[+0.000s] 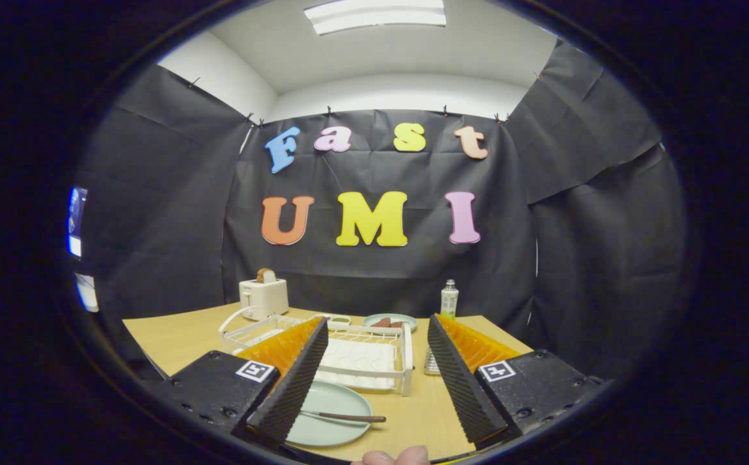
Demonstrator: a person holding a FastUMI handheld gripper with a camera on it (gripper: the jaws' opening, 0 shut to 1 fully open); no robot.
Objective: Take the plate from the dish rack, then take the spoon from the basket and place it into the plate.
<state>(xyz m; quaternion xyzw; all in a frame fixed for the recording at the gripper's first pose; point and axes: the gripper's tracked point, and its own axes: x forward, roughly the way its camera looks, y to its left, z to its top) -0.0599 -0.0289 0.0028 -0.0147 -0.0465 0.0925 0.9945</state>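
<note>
Two fingers of the gripper point(374, 374) stand wide apart and empty above the plate point(329, 413), where the spoon point(343, 416) already lies; withdrawing straight up should avoid nudging it.

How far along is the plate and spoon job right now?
It looks finished. The plate lies on the table in front of the white dish rack, and the spoon rests across it. The gripper holds nothing; its fingers stand wide apart above the table. Nothing visible seems left to do.
</note>
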